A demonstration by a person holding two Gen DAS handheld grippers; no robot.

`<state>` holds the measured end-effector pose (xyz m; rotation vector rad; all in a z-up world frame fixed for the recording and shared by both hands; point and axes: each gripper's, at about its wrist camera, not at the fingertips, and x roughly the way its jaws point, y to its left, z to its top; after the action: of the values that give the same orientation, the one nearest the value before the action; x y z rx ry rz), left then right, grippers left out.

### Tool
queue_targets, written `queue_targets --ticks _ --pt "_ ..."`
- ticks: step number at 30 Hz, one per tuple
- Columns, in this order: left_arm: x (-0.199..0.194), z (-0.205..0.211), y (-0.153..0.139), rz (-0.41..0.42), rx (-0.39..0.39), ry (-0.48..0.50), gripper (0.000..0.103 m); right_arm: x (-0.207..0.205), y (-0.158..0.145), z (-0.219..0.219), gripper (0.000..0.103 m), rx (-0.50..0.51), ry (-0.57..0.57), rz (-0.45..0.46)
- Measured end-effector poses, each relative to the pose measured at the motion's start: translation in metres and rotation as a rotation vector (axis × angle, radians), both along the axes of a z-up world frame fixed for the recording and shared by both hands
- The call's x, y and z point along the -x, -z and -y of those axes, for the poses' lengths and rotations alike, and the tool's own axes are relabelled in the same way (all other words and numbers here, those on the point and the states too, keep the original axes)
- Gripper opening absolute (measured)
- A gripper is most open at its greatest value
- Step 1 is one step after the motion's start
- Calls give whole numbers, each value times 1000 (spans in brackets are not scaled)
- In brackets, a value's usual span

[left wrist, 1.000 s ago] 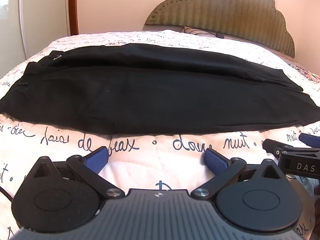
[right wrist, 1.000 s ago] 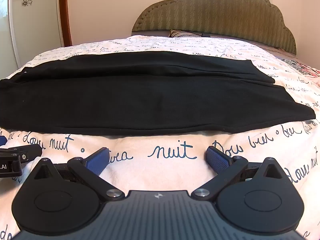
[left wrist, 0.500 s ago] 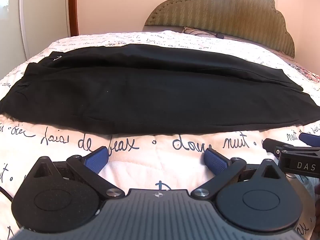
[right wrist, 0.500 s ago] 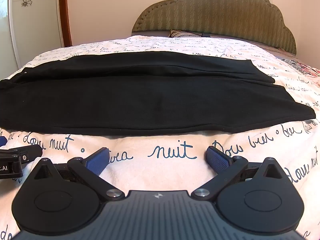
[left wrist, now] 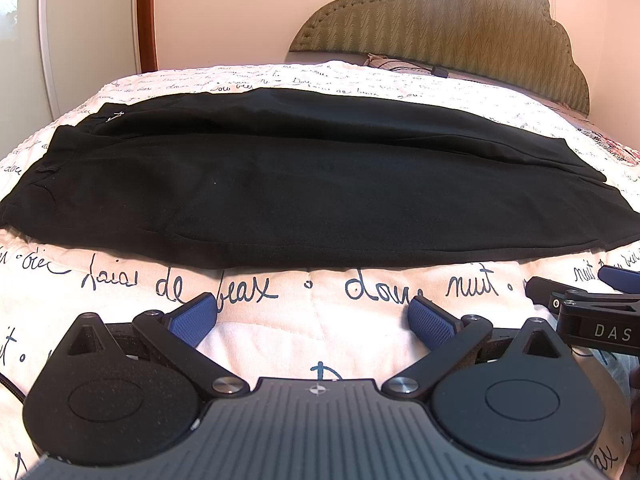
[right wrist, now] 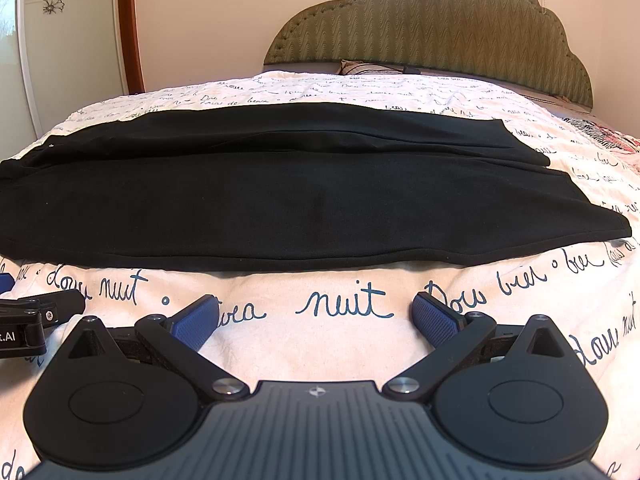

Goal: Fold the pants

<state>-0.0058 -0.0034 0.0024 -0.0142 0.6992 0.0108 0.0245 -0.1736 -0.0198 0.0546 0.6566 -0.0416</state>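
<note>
Your left hand-held gripper (left wrist: 312,314) sits nearest, jaws spread wide, nothing between the blue pads (left wrist: 430,322), low over the bedspread (left wrist: 320,344). Your right hand-held gripper (right wrist: 316,314) is just beside it, also spread wide and empty; its tip shows at the right edge of the left wrist view. Just past both, apart from the pads, the black pants (left wrist: 312,184) lie flat across the bed, waistband on the left, leg hems on the right, one leg lying over the other. Behind: pillow (right wrist: 360,67), green headboard (right wrist: 432,28).
</note>
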Motion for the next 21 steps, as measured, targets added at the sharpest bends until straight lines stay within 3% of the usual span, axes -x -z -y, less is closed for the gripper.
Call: queue_targets --ticks 21 --pt "1 0 1 2 2 -1 103 0 0 0 103 -1 0 0"
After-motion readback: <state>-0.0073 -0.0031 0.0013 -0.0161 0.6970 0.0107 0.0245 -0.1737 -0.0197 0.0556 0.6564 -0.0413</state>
